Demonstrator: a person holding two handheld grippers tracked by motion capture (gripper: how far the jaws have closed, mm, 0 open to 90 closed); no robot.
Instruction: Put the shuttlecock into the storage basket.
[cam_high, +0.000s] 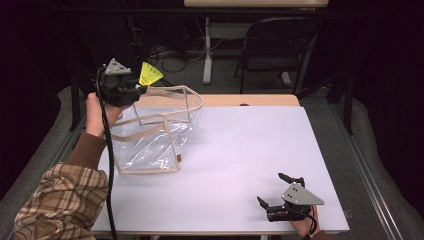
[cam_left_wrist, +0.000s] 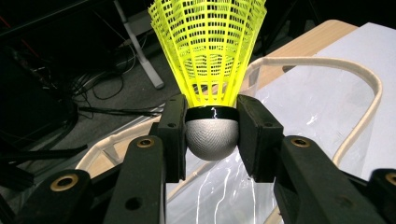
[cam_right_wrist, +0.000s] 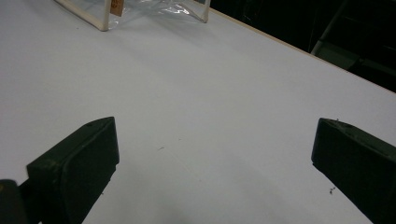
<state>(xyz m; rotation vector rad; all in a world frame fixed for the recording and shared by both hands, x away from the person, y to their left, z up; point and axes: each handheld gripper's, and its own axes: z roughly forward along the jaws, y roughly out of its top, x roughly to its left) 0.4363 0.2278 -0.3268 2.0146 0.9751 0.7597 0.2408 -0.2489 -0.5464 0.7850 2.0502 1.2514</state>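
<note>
A yellow plastic shuttlecock with a grey rounded cork is clamped at its cork between the pads of my left gripper. That gripper hovers over the back left rim of a clear plastic bag with beige trim, which stands open on the white table. At the table's front right corner my right gripper rests low with its jaws wide apart and nothing between them.
The bag's near corner lies far ahead of my right gripper across bare white tabletop. A folding chair and desk legs with cables stand beyond the table's far edge.
</note>
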